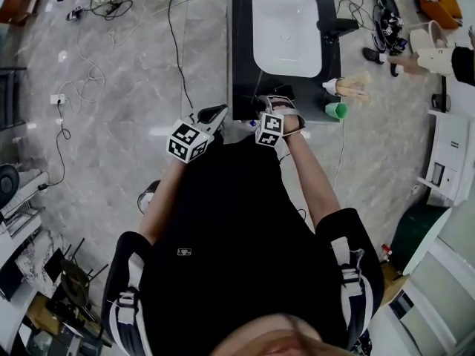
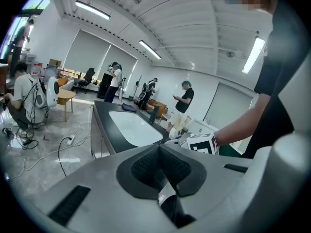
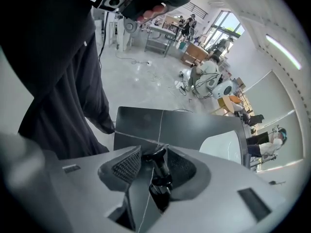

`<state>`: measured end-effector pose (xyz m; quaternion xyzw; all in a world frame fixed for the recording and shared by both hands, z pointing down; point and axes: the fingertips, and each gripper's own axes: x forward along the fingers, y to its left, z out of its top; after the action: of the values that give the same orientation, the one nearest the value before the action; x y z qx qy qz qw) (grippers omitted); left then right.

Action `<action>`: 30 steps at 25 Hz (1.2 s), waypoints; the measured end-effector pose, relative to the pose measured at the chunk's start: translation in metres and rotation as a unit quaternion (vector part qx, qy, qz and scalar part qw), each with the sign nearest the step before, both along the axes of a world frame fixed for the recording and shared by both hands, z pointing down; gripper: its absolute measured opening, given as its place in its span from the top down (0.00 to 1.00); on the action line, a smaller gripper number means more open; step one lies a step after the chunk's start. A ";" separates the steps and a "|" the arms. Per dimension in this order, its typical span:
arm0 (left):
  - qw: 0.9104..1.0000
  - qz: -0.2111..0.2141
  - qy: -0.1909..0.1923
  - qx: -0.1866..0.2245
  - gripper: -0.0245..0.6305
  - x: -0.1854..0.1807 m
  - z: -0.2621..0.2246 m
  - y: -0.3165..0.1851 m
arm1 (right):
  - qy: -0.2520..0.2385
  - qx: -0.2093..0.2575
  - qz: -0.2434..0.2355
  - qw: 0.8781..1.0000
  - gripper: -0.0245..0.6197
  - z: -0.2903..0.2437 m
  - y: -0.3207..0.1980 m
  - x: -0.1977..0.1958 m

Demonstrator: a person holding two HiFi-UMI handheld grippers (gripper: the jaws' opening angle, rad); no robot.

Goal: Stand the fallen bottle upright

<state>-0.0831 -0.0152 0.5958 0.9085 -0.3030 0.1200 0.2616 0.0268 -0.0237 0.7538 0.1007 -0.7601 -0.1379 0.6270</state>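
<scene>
Right gripper view is showing the right gripper (image 3: 153, 148) pointing steeply down at the dark table (image 3: 194, 125), and its jaws are standing apart with a slim dark bottle (image 3: 159, 171) sitting right between them at lower centre of the frame. The pads are flanking the bottle on either side without pressing on it, so nothing is being gripped. The bottle is running along the line of the jaws, narrow end toward the table's near edge; whether its base is resting on the table is not clear. Over in the left gripper view, the left gripper (image 2: 158, 147) is hanging with its jaws together and nothing between them, looking across at the white basin (image 2: 133, 126) at centre left. Head view is placing both grippers at the table's near edge, middle of the frame.
</scene>
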 end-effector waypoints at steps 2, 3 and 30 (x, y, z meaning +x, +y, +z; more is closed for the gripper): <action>1.000 0.001 0.000 -0.001 0.94 0.000 0.001 0.000 | 0.005 0.001 0.000 1.000 0.62 0.004 0.000 0.001; 1.000 0.002 0.000 -0.002 0.94 -0.001 0.001 0.000 | 0.008 0.004 -0.002 1.000 0.62 0.004 0.000 0.002; 0.999 0.038 -0.009 0.002 0.94 -0.007 -0.003 0.004 | -0.120 0.009 0.164 0.979 0.65 -0.028 -0.019 -0.002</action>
<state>-0.0899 -0.0117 0.5929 0.9187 -0.2709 0.1378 0.2522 0.0249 -0.0425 0.7259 0.2449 -0.8019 -0.0269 0.5442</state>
